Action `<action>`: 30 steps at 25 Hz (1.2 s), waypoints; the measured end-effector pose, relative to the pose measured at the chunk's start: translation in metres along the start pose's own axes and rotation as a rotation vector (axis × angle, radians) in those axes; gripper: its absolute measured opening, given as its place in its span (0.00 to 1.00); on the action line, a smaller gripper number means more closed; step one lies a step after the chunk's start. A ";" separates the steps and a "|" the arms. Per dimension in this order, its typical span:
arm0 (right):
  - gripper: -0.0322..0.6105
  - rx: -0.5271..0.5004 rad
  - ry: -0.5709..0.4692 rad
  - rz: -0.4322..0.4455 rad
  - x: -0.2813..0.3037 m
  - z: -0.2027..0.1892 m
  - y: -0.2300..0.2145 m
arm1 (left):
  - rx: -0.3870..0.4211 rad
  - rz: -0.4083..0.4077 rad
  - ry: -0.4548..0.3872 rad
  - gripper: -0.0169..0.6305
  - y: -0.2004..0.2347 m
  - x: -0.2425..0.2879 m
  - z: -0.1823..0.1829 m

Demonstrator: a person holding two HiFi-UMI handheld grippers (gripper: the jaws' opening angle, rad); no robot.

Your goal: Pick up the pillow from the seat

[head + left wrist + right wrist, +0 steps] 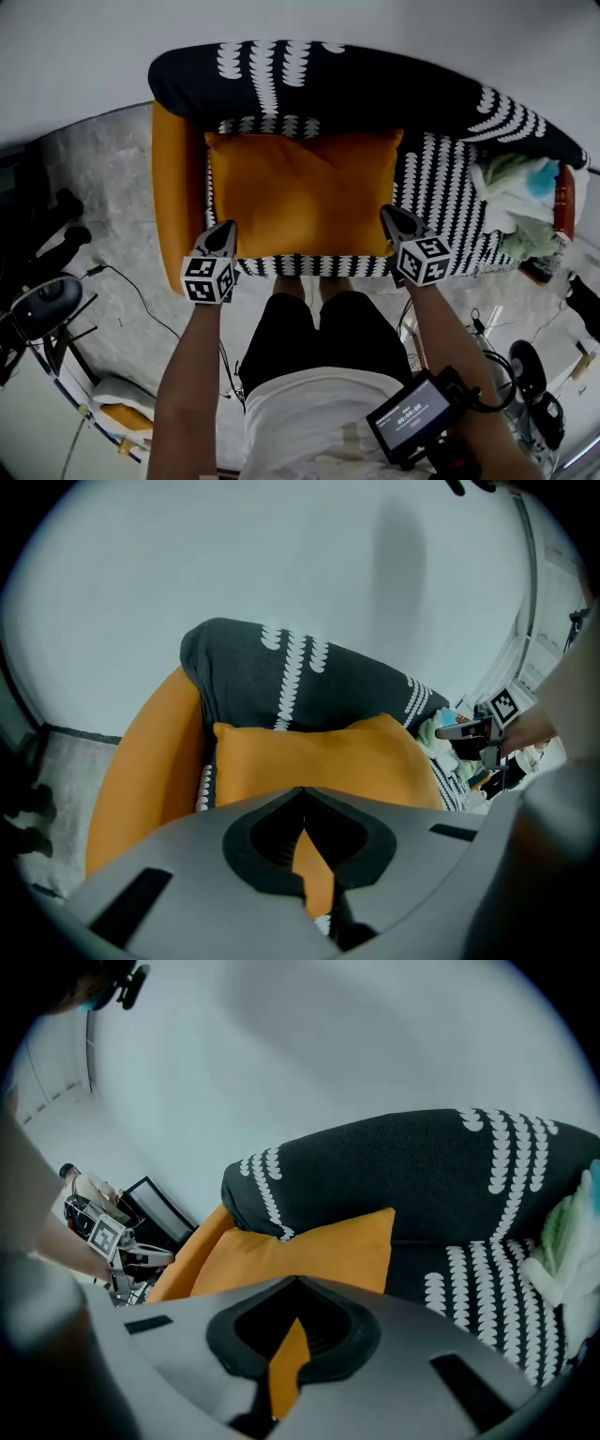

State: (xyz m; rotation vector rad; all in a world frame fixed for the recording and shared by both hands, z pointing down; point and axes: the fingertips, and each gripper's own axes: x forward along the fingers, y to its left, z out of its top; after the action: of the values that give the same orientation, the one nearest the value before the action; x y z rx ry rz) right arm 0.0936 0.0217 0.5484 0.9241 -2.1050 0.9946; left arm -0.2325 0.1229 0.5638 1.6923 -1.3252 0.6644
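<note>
An orange pillow (pixel 300 192) lies on the black-and-white patterned sofa seat (pixel 441 187), its far edge against the backrest. My left gripper (pixel 225 228) sits at the pillow's front left corner and my right gripper (pixel 387 214) at its front right corner; both cover those corners from above. In the left gripper view the tips of the left gripper (pixel 302 791) meet, with the pillow (pixel 319 752) beyond them. The right gripper (pixel 296 1281) is likewise shut before the pillow (pixel 309 1251). Orange shows through the slit behind each pair of tips. Whether the tips touch the pillow I cannot tell.
An orange armrest (pixel 176 187) borders the seat's left side. A heap of white and green cloth (pixel 516 197) and a red item (pixel 564 202) fill the seat's right end. Cables (pixel 141 300) and gear (pixel 42 305) lie on the floor around the person's legs.
</note>
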 end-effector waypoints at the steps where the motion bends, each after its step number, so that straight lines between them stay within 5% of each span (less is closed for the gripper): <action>1: 0.07 0.006 0.003 -0.002 0.001 -0.004 -0.005 | -0.014 0.002 -0.003 0.04 0.002 0.005 -0.002; 14: 0.07 0.079 -0.101 -0.008 0.012 -0.009 -0.043 | -0.027 0.028 -0.010 0.06 0.025 0.041 -0.011; 16: 0.09 0.089 -0.129 -0.019 0.012 -0.001 -0.052 | -0.046 0.026 -0.012 0.16 0.030 0.044 -0.009; 19: 0.31 0.137 -0.158 -0.011 0.017 0.005 -0.061 | -0.077 0.035 -0.010 0.37 0.041 0.050 -0.008; 24: 0.58 0.323 -0.124 0.013 0.037 -0.005 -0.070 | -0.291 -0.061 0.022 0.70 0.050 0.074 -0.021; 30: 0.64 0.407 -0.033 0.047 0.045 -0.020 -0.073 | -0.367 -0.158 0.113 0.76 0.038 0.087 -0.034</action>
State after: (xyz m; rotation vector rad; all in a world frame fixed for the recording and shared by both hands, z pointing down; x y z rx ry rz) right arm 0.1314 -0.0109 0.6216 1.0924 -1.9937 1.4759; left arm -0.2400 0.1070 0.6635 1.4213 -1.1405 0.3899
